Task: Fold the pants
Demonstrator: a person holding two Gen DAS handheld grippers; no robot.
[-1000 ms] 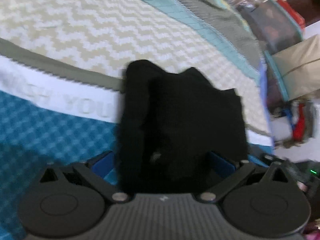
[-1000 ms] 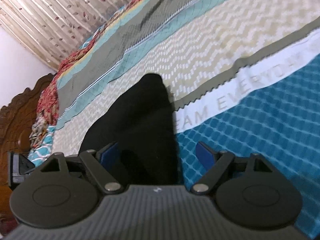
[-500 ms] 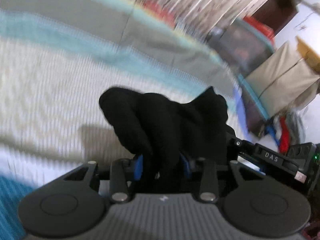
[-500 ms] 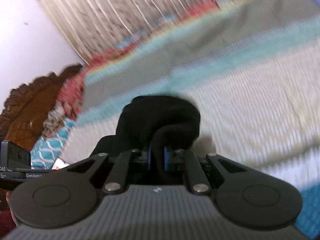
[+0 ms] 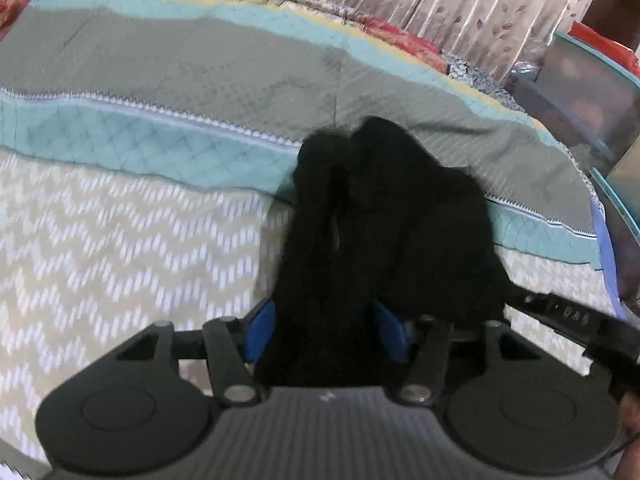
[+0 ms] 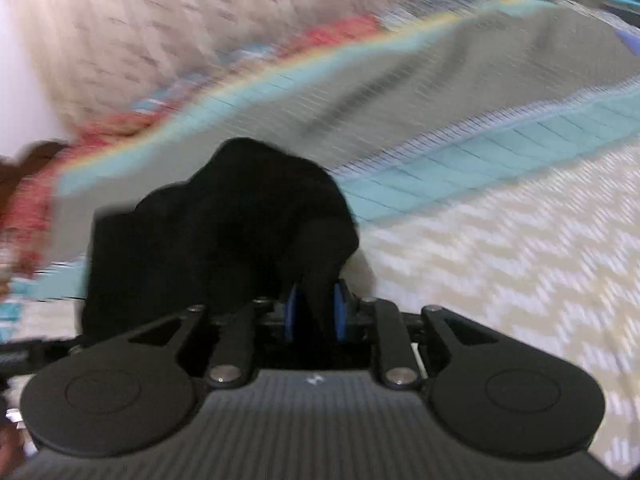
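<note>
The black pants (image 5: 384, 208) hang bunched and lifted above the patterned bedspread (image 5: 120, 240). In the left wrist view my left gripper (image 5: 325, 332) has a thick fold of them filling the gap between its blue pads (image 5: 260, 330); its jaws are opening. In the right wrist view the pants (image 6: 240, 216) are a dark lump ahead of my right gripper (image 6: 317, 314), which pinches a narrow fold between its close-set blue pads (image 6: 294, 312); those jaws are opening too. A black bar of the right gripper (image 5: 568, 316) shows at the right of the left wrist view.
The bed runs in chevron cream, teal and grey (image 5: 200, 68) bands to a red patterned edge (image 5: 400, 36). A leaf-print curtain (image 5: 480, 4) hangs behind it. Storage boxes (image 5: 584, 80) stand past the bed's right side. The right wrist view is motion-blurred.
Both grippers shut on the pants' edge and lifted it, carrying it away from the blue band toward the far grey and teal bands. The jaws now stand wider than half a second ago.
</note>
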